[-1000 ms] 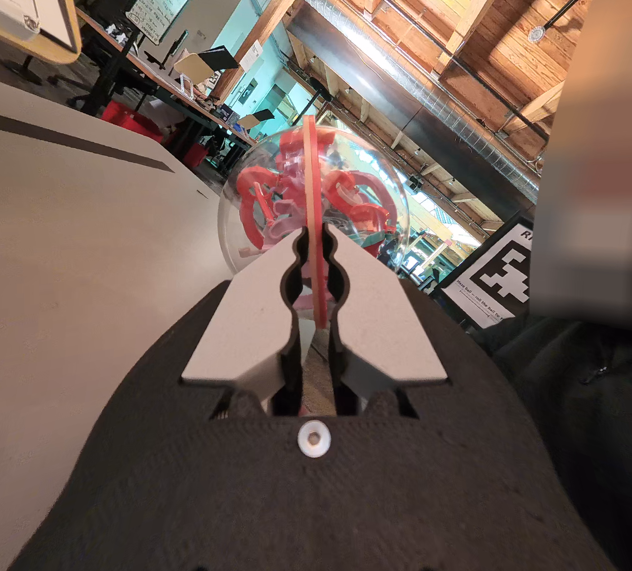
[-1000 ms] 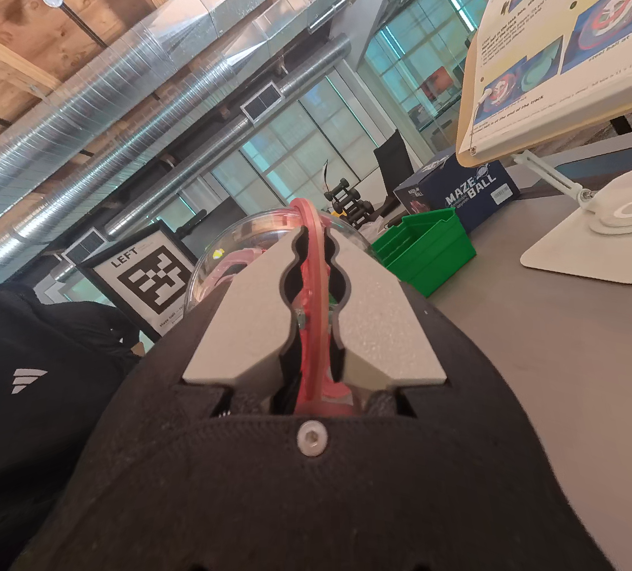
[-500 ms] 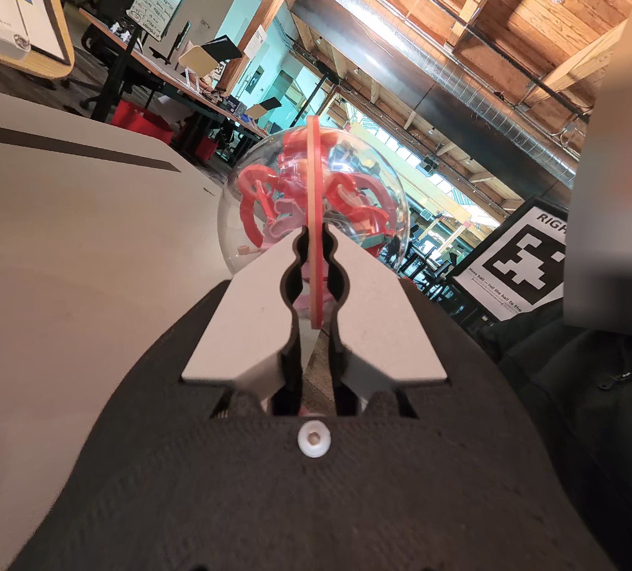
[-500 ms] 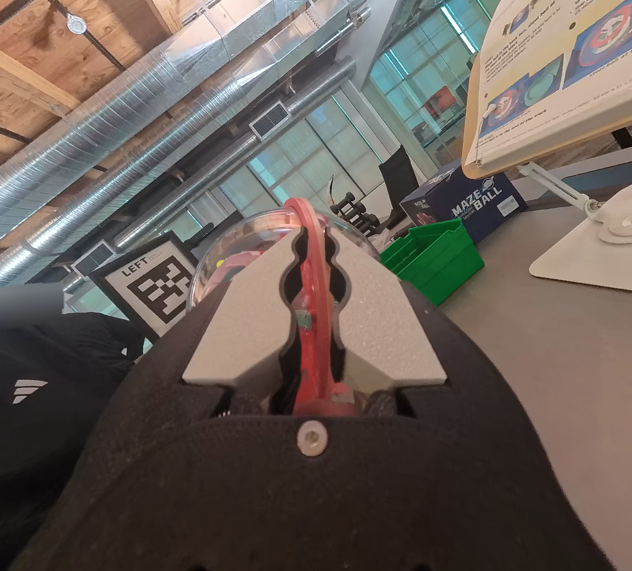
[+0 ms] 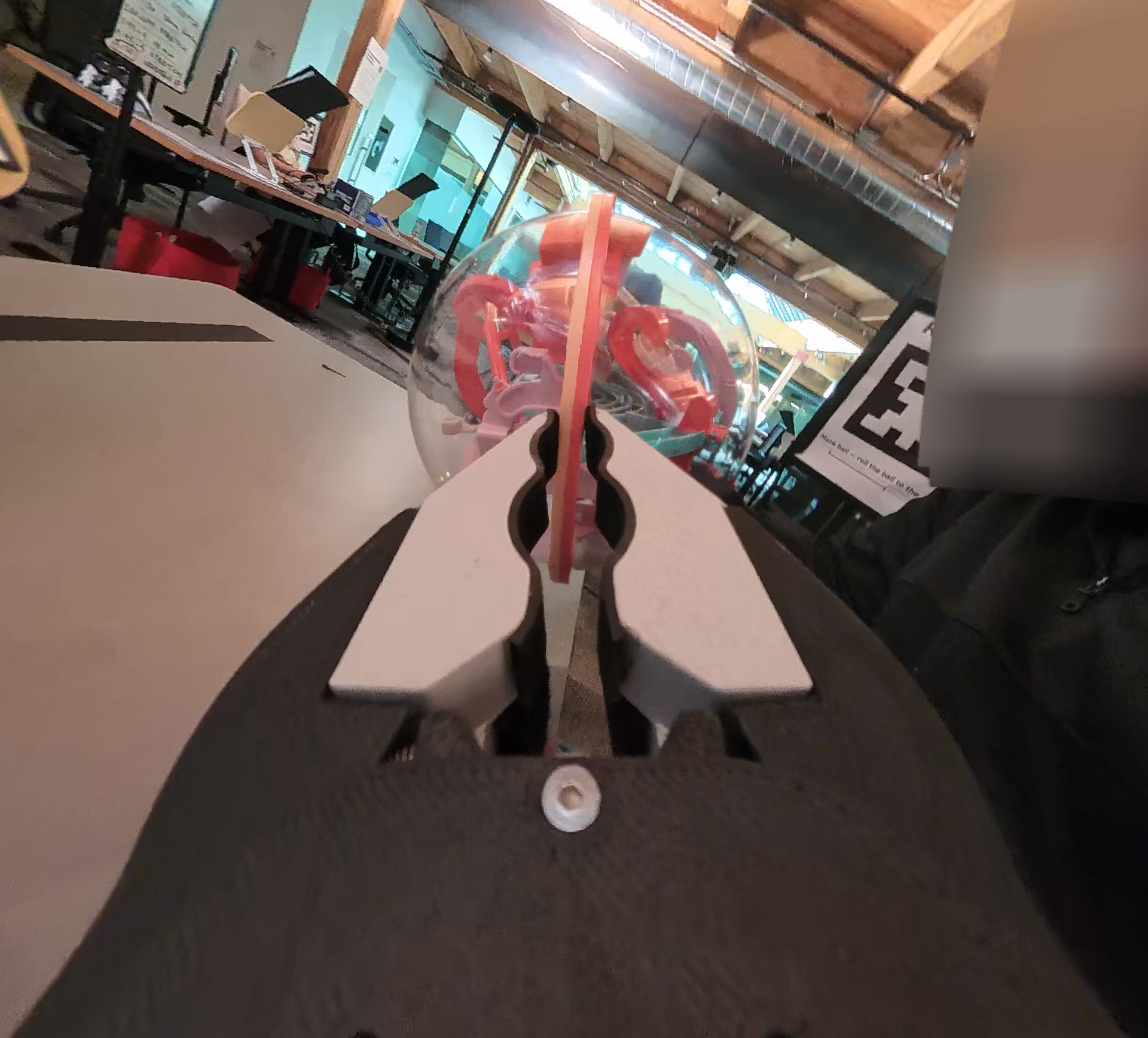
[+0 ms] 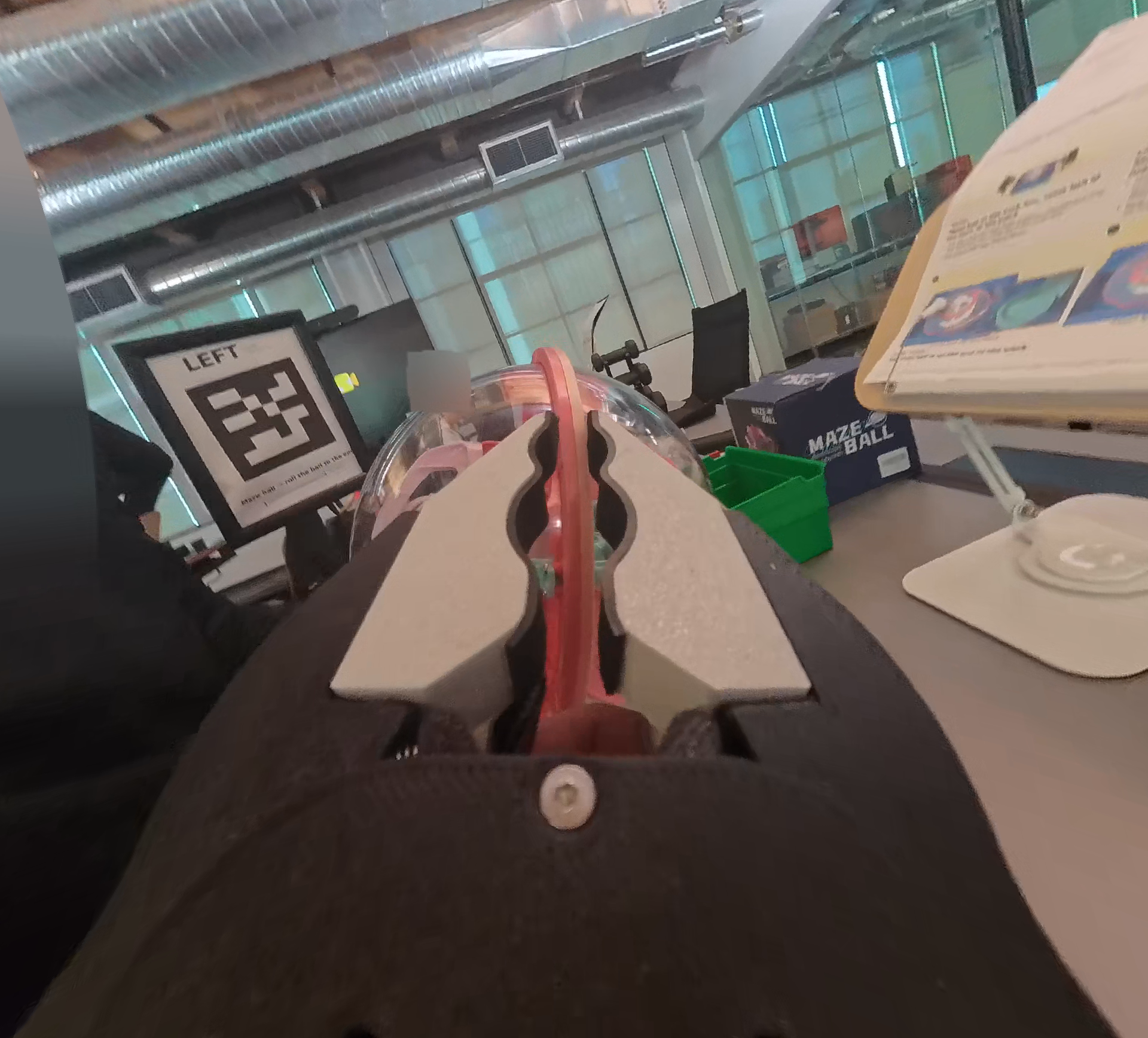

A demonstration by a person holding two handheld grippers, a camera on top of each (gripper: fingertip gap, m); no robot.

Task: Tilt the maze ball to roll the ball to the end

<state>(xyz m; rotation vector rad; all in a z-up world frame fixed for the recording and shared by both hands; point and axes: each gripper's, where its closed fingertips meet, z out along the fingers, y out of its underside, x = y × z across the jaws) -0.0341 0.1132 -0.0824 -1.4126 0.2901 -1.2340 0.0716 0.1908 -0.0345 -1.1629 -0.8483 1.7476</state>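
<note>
Nearest in each wrist view, pale jaws closed on the thin red rim (image 5: 581, 387) that rings the maze ball (image 5: 584, 349): left gripper (image 5: 571, 424) pinching the band edge-on, right gripper (image 6: 568, 424) clamped on the same band (image 6: 562, 449) from the opposite side. Straight ahead of both, the sphere itself, carried between the two and seemingly clear of the worktop (image 5: 155, 449), neither hand plainly nearer. Band nearly upright, leaning slightly right in the left view. Clear shell, red and pink tracks coiled inside, a teal piece low down. Small rolling ball not made out. Likely next: rocking about the shared grip line.
</note>
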